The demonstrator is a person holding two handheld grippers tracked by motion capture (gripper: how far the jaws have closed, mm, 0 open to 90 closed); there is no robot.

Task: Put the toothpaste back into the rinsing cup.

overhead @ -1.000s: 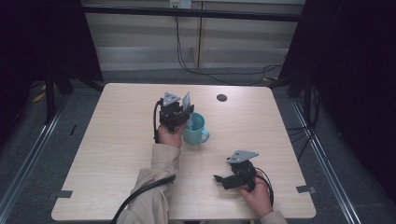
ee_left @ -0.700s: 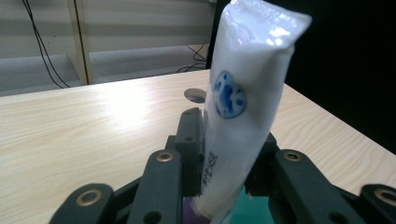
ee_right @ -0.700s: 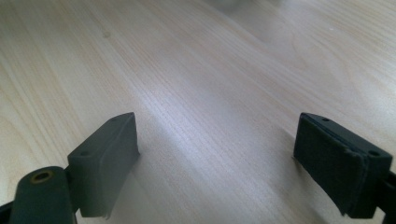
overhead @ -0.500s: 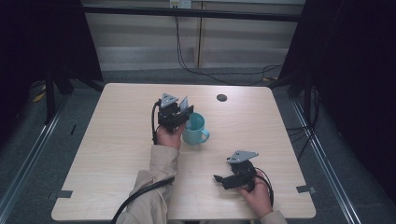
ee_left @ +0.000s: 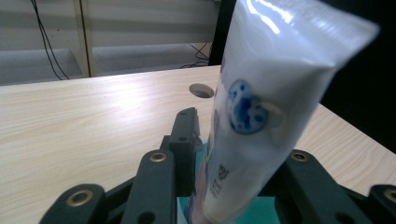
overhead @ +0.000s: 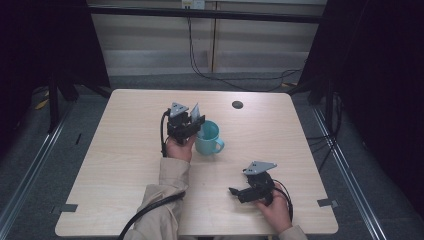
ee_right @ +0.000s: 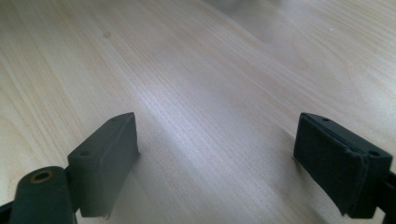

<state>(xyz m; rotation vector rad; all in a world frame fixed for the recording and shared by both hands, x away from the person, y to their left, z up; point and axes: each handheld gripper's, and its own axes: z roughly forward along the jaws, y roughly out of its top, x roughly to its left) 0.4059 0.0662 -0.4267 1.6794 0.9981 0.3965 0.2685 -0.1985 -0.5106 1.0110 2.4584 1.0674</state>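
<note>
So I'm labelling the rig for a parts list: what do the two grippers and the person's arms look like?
Both grippers are black. The left gripper and right gripper each carry a grey three-cornered plate on top and trail a black cable. The fingers are flat, dark blocks on black links with brass-coloured pivot rings. The left sleeve is beige.

I count one desk (overhead: 125, 165), one blue cup (overhead: 209, 138) on it, and one white tube (ee_left: 261, 107). I hold two grippers: my left one (overhead: 186, 119) and my right one (overhead: 240, 192)
</note>
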